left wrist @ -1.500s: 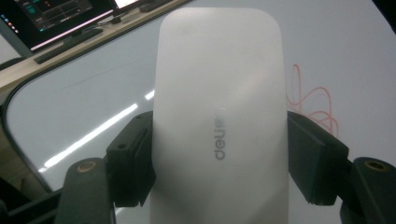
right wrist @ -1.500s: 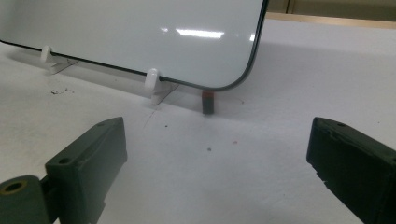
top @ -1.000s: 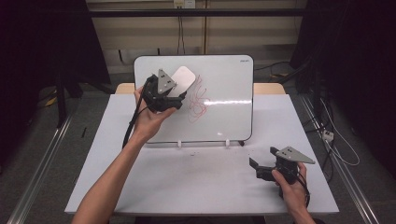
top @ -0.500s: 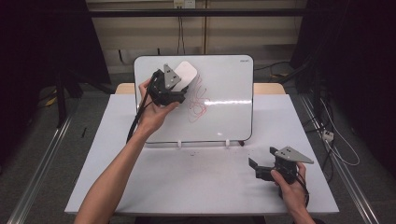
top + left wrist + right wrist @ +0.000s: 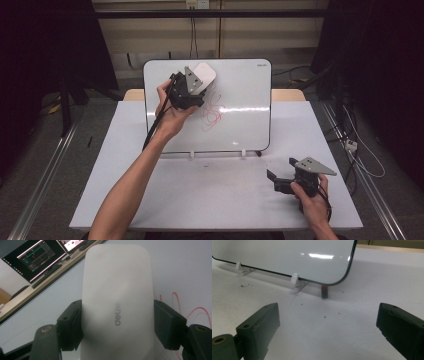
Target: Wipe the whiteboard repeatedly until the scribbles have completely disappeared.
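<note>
While the left gripper stays clamped on the white eraser against the whiteboard's far left, the red scribble lies just right and nearer; the right gripper rests apart.

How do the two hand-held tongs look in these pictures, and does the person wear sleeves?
Both tongs, the left and the right, are black, each with a grey three-cornered plate on top. A black cable trails from the left one along the forearm. Their jaws are blocky dark pads with small round holes and brass-coloured pivots. The forearms are bare; no sleeves are visible.
</note>
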The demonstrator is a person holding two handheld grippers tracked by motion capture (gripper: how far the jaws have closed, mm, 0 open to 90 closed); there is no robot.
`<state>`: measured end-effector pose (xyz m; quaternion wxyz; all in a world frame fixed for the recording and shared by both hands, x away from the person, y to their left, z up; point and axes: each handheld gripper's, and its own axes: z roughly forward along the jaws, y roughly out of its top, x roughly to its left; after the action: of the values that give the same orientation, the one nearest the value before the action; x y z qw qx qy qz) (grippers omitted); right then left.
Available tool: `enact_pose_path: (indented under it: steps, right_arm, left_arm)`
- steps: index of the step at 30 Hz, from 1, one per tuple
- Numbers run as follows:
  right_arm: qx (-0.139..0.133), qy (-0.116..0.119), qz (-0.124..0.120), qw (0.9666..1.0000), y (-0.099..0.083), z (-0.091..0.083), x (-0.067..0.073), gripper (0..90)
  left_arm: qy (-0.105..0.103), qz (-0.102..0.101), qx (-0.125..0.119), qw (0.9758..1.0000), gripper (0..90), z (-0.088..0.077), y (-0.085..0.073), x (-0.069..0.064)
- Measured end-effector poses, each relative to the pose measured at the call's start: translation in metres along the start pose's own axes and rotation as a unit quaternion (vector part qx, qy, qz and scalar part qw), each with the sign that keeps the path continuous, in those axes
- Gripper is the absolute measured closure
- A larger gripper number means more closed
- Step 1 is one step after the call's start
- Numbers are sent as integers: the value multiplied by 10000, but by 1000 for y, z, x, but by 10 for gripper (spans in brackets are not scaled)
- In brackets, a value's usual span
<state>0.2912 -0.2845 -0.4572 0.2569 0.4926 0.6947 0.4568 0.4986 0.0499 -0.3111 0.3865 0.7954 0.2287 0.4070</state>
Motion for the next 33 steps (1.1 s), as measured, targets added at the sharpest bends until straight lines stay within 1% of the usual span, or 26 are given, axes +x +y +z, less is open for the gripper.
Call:
enact_pose_path:
  steps: [1, 4, 10, 19, 26, 28, 31, 33]
  right_arm:
    - [-7, 6, 15, 10000, 0, 0, 0, 47]
    - [8, 21, -3, 10000, 0, 1, 2, 47]
    - [-6, 23, -6, 10000, 0, 0, 2, 47]
    - [-5, 13, 0, 10000, 0, 0, 2, 49]
    - [-3, 29, -14, 10000, 0, 0, 3, 49]
    - [14, 39, -1, 10000, 0, 1, 3, 49]
    - [16, 35, -49, 10000, 0, 1, 3, 48]
    - [20, 43, -48, 10000, 0, 1, 3, 48]
  left_arm:
    - [33, 41, 15, 10000, 311, 1, 0, -1]
    - [218, 222, 51, 9995, 311, 5, -2, -4]
    - [295, 288, 95, 9991, 311, 5, -2, -6]
    - [361, 271, 83, 9989, 311, 6, -2, -9]
    - [397, 176, 86, 9990, 311, 7, -3, -11]
    - [405, 169, 97, 9990, 311, 8, -3, -12]
    - [417, 172, 83, 9989, 311, 8, -4, -12]
    - [381, 195, 94, 9990, 311, 7, -4, -12]
